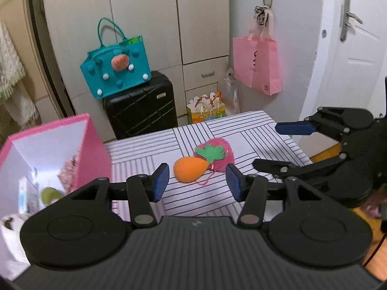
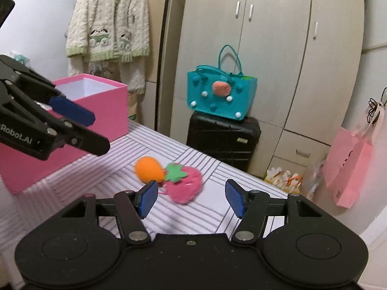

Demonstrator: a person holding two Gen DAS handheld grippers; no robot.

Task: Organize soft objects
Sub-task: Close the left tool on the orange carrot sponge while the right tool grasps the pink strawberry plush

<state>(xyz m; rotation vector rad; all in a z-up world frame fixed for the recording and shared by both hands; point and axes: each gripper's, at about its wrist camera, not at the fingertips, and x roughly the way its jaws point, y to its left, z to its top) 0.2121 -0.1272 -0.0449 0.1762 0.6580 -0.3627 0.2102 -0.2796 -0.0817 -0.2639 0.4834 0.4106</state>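
An orange soft egg-shaped toy [image 1: 189, 169] lies on the striped table [image 1: 254, 130], touching a pink plush strawberry [image 1: 219, 155] with a green felt leaf. Both also show in the right wrist view: the orange toy [image 2: 148, 169] and the strawberry [image 2: 185, 188]. My left gripper [image 1: 197, 185] is open and empty, just short of the orange toy. My right gripper [image 2: 191, 199] is open and empty, near the strawberry. A pink open box [image 1: 52, 149] with several soft items inside stands at the table's left; it also shows in the right wrist view [image 2: 96, 111].
A black suitcase [image 1: 140, 113] with a teal felt bag [image 1: 116, 72] on top stands beyond the table. A pink shopping bag [image 1: 257, 65] hangs on the wall at right. A small gift bag [image 1: 205, 111] sits on the floor. A door [image 1: 355, 48] is at far right.
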